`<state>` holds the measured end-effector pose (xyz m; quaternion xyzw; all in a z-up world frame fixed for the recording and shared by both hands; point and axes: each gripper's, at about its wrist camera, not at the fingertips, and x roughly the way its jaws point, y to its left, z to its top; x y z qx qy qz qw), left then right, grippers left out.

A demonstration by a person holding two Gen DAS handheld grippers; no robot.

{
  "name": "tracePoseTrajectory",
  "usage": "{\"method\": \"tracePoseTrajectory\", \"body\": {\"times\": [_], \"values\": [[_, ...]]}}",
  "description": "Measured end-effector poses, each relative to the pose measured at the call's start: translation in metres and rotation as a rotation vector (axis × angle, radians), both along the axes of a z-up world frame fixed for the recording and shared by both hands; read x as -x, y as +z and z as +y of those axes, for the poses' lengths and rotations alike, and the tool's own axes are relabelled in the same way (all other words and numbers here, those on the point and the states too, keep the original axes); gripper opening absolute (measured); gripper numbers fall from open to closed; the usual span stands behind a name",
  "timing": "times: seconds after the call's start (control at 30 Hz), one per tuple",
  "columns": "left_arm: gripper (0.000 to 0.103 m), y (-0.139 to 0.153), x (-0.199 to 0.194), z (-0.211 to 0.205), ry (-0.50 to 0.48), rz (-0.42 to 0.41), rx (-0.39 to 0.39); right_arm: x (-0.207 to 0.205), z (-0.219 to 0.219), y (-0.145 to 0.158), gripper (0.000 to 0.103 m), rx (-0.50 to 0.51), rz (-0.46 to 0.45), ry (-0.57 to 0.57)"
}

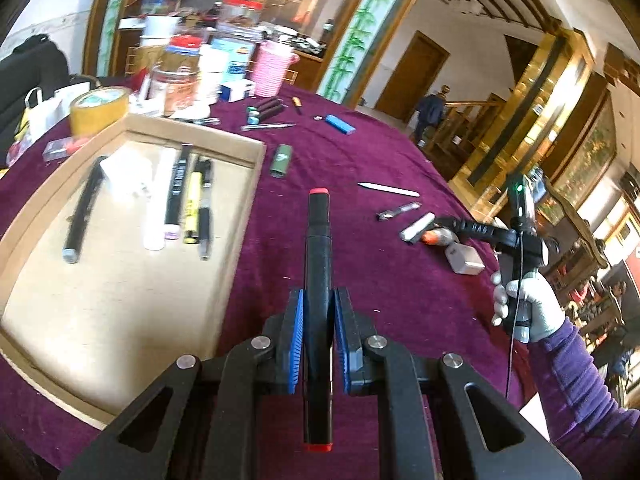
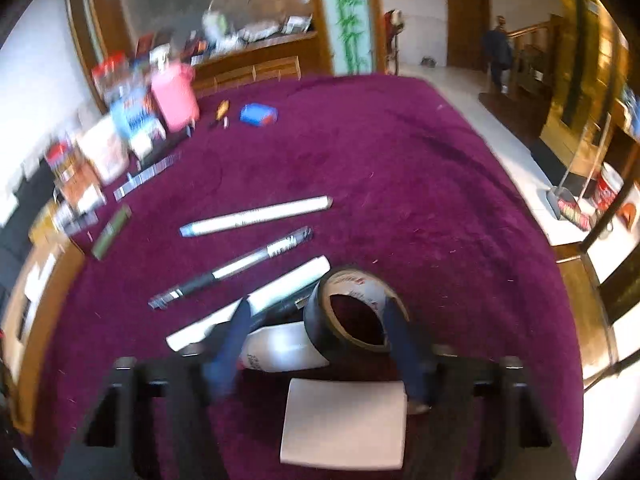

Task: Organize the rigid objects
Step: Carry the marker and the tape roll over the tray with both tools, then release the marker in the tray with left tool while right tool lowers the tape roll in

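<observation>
My left tool (image 1: 317, 340) pinches a black marker (image 1: 317, 280) with red end caps between its blue pads, the marker running straight ahead above the purple tabletop (image 1: 380, 280), just right of the wooden tray (image 1: 240, 216) that already has pens in it. My right tool (image 2: 316, 344) straddles a black tape roll (image 2: 352, 312): one finger is inside its hole, the other outside by the white marker (image 2: 280, 284). I cannot tell whether they press it yet.

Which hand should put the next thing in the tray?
Left. Its fingers already grip the black marker beside the wooden tray. The right fingers straddle the tape roll, gripping nothing.
</observation>
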<state>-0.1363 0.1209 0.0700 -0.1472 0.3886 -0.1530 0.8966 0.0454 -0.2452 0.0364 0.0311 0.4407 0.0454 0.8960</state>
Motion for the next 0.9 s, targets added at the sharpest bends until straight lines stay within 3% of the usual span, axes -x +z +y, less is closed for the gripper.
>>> {"method": "tracePoseTrajectory", "body": {"times": [0.03, 0.1, 0.13, 0.3, 0.43, 0.63, 0.9], "values": [[0.014, -0.001, 0.0, 0.005, 0.011, 0.002, 0.001, -0.005, -0.001, -0.005, 0.034, -0.002, 0.014, -0.001], [0.014, 0.0, -0.001, 0.017, 0.04, 0.005, 0.004, -0.008, -0.008, -0.008, 0.018, -0.031, 0.021, -0.02], [0.014, 0.0, -0.001, 0.023, 0.052, 0.004, 0.004, -0.008, -0.013, -0.007, 0.017, -0.063, 0.017, -0.028], [0.014, 0.005, 0.0, 0.058, 0.117, 0.001, 0.006, 0.004, -0.019, 0.009, 0.014, -0.113, -0.033, -0.051], [0.014, 0.005, -0.004, 0.085, 0.189, 0.027, -0.042, 0.016, -0.005, 0.028, 0.014, -0.172, -0.07, -0.015], [0.014, -0.009, -0.021, 0.12, 0.257, 0.124, -0.133, 0.032, 0.067, 0.053, 0.014, -0.222, -0.103, 0.155], [0.014, -0.033, -0.049, 0.131, 0.237, 0.227, -0.112, 0.052, 0.193, 0.057, 0.015, -0.294, -0.053, 0.428]]}}
